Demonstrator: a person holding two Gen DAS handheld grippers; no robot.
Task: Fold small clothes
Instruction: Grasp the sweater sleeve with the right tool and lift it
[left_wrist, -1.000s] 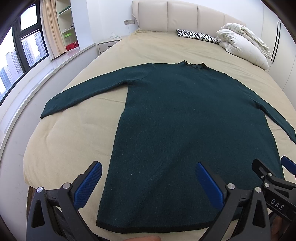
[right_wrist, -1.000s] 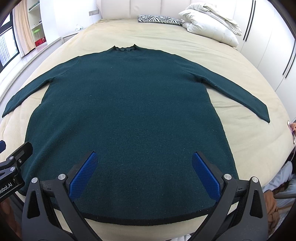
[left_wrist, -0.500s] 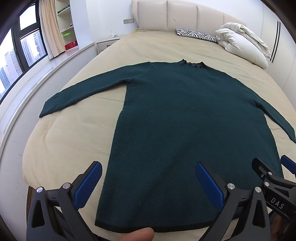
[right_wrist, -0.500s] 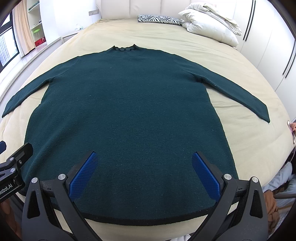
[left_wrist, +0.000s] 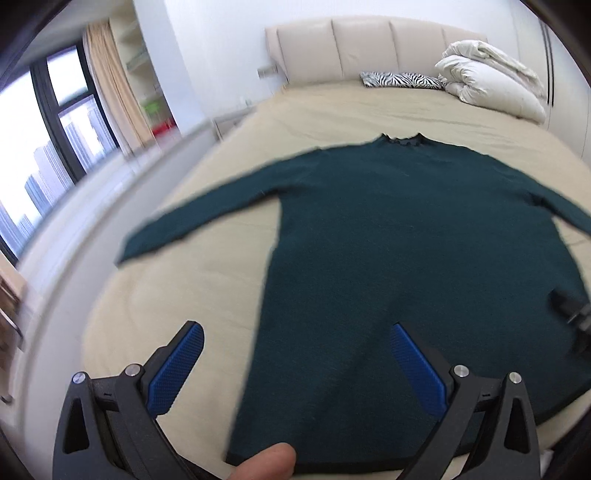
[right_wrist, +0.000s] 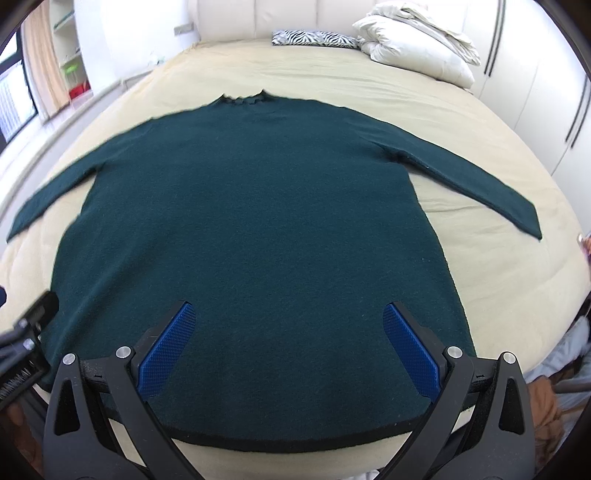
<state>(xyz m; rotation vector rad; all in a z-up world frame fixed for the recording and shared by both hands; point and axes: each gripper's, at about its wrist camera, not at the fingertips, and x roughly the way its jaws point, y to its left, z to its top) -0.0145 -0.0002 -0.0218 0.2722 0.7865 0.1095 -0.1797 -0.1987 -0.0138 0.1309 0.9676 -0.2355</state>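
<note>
A beige-sheeted bed (right_wrist: 332, 96) with padded cream headboard (left_wrist: 369, 44) carries the dark green knit sweater (right_wrist: 258, 221) flat, sleeves spread, beneath the wide-spread, empty left gripper (left_wrist: 295, 365) and right gripper (right_wrist: 288, 347), white duvet (right_wrist: 417, 48) far right.

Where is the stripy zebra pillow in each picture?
Left wrist view: the zebra pillow lies at the top, right of the middle, at the head of the bed.
Right wrist view: the zebra pillow lies at the very top, near the middle.
Shared landmark: in both, the folded white duvet sits just to its right.
</note>
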